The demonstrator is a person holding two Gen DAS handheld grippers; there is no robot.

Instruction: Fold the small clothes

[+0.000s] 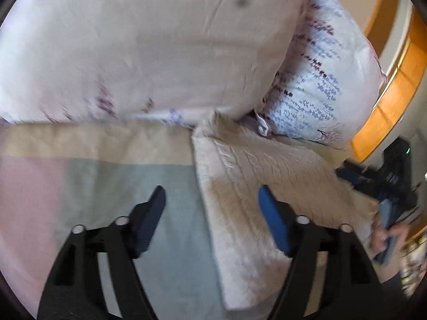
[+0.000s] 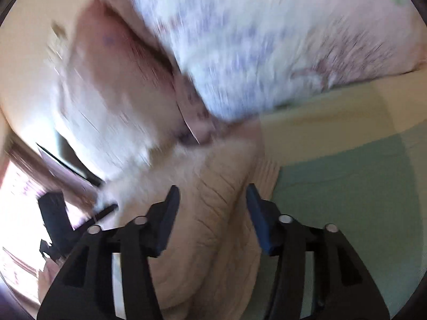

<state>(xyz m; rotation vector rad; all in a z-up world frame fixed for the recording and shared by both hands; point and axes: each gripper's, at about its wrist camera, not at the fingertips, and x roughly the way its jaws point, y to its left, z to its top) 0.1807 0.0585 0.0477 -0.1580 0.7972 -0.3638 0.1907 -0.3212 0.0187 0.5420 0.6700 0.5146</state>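
Fingers of the left gripper (image 1: 210,202) are spread apart and hold nothing. The right gripper (image 2: 212,200) is the same. Both hang over the folded cream cloth (image 1: 256,186) on the bed (image 1: 133,176), near the pillows (image 1: 160,53).

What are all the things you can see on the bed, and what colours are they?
Folded garment: one, cream and ribbed, on the bedsheet below the pillows.
Pillows: two, white with purple print, one partly under the other, at the head of the bed.
Bedsheet: one, with pink, green and beige blocks, under everything.
Wooden frame: one, orange-brown, right of the pillows.
Left claw: one, black with blue pads, open above the garment's edge.
Right claw: one, black with blue pads, open over the garment; view blurred.
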